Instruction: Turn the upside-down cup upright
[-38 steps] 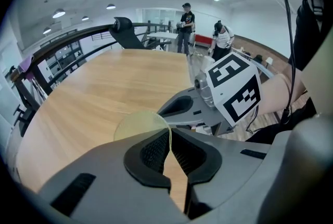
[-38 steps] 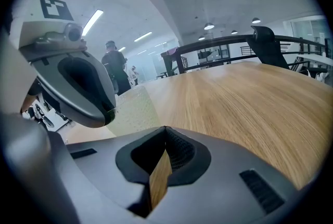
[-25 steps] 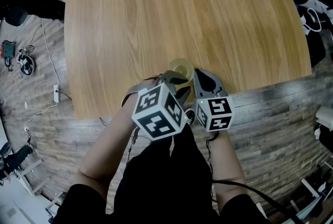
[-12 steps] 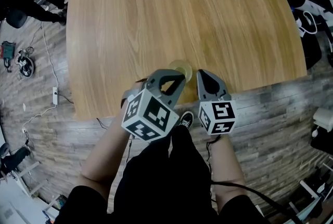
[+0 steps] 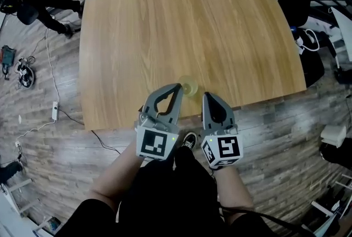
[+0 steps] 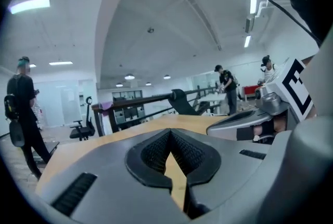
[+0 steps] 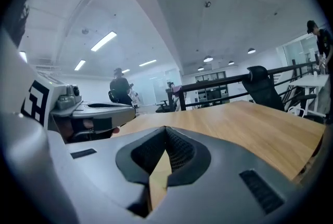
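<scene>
As the head view looks down, the cup point(image 5: 188, 86) sits on the table point(image 5: 187, 21) near its front edge, just past the tips of the left gripper point(image 5: 177, 89) and right gripper point(image 5: 205, 96), roughly btwn them. Which end is up: can't tell from above. Both grippers are side by side over the table edge & floor point(image 5: 286, 120), pointing fwd.

Left gripper view: fingers point(image 6: 153, 153) clenched together, nothing btwn them, only table point(image 6: 104, 137) wood showing through the gap. Right gripper point(image 6: 216, 127) alongside at right; people point(image 6: 226, 88) in bkgd.

Right gripper view: fingers point(image 7: 179, 151) likewise pressed together & empty, table point(image 7: 250, 124) stretching ahead, left gripper point(image 7: 127, 109) at left.
</scene>
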The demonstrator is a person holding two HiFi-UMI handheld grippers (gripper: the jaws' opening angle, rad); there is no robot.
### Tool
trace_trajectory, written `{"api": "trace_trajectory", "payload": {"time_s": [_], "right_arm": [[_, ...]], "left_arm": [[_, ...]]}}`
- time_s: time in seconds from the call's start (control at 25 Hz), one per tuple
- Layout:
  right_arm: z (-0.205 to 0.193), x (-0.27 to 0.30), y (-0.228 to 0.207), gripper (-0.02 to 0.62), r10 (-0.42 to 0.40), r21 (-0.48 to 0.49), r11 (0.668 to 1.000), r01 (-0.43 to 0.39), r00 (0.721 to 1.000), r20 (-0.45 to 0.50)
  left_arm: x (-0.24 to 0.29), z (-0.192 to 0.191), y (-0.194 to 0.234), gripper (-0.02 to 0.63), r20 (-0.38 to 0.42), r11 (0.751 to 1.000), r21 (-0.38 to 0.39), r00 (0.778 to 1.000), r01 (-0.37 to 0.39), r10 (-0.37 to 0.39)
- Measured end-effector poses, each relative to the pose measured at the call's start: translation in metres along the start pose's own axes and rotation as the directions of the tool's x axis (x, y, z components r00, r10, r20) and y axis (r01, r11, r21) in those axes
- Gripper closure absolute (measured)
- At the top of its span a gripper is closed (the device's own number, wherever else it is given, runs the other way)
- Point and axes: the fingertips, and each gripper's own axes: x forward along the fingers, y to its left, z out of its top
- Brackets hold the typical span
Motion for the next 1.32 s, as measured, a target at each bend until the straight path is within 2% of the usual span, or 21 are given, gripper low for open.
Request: {"api": "trace_trajectory", "payload": {"time_s": [0.12, 0.2, 0.28, 0.36, 0.84, 1.12, 1.32], "right_arm": [[0.027, -0.019, 0.02, 0.581, 0.0, -0.033, 0.999, 0.002, 0.998, 0.063], [0.042, -0.03, 0.031, 0.581, 0.008, -0.052, 0.999, -0.003, 0.996, 0.094], [0.055, -0.04, 0.044, 0.583, 0.018, -0.076, 0.997, -0.009, 0.993, 0.116], [0.066, -0.051, 0.056, 0.583, 0.02, -0.101, 0.995, -0.006, 0.991, 0.132], [0.114, -0.098, 0.111, 0.583, 0.08, -0.201, 0.979, -0.045, 0.983, 0.166], [0.124, -0.11, 0.12, 0.581, 0.082, -0.188, 0.981, -0.048, 0.981, 0.174], [0.118, -0.121, 0.124, 0.583, 0.06, -0.176, 0.984, -0.03, 0.984, 0.167]], "left_arm": [[-0.023, 0.017, -0.001, 0.6, 0.088, 0.998, -0.045, 0.995, -0.042, 0.045], [-0.038, 0.025, -0.002, 0.6, 0.137, 0.991, -0.119, 0.988, -0.053, 0.07], [-0.052, 0.03, -0.003, 0.6, 0.162, 0.978, -0.201, 0.983, -0.052, 0.086], [-0.066, 0.035, -0.005, 0.6, 0.164, 0.972, -0.232, 0.983, -0.042, 0.081], [-0.134, 0.093, -0.015, 0.6, 0.208, 0.958, -0.284, 0.972, -0.044, 0.107], [-0.146, 0.109, -0.022, 0.6, 0.248, 0.967, -0.255, 0.966, -0.008, 0.073], [-0.16, 0.111, -0.024, 0.6, 0.258, 0.955, -0.296, 0.961, -0.014, 0.094]]}}
